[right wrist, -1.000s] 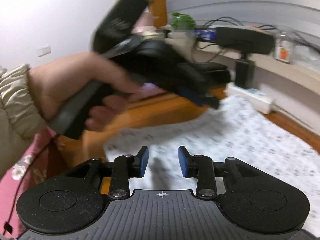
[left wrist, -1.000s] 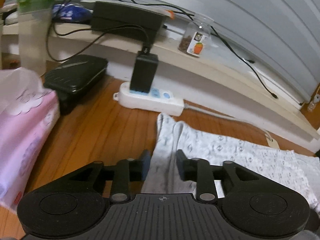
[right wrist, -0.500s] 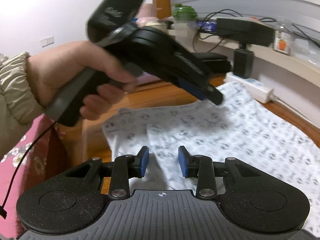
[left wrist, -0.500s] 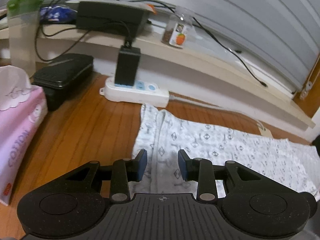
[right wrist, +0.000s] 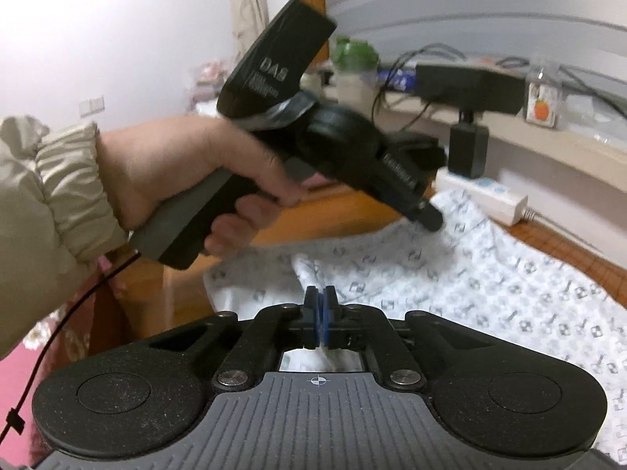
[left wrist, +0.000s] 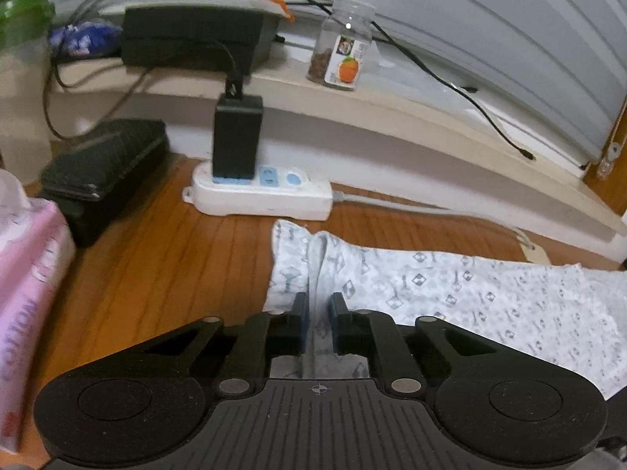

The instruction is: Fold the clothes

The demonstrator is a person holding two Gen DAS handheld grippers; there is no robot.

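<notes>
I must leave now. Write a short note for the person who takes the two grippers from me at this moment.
Left gripper: jaws have just been closing, now pinching a ridge of the patterned garment near its far corner.
Right gripper: jaws have just closed, shut on the garment's near edge.
Garment lies spread on the wooden table, beside the power strip.
Done: both grasps. Left: every fold.

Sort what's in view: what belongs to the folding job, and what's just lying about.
Job: patterned garment; left gripper, jaws pinching a fold; right gripper, jaws closed at its near edge.

Lying about: power strip; black case; jar; pink tissue pack.
</notes>
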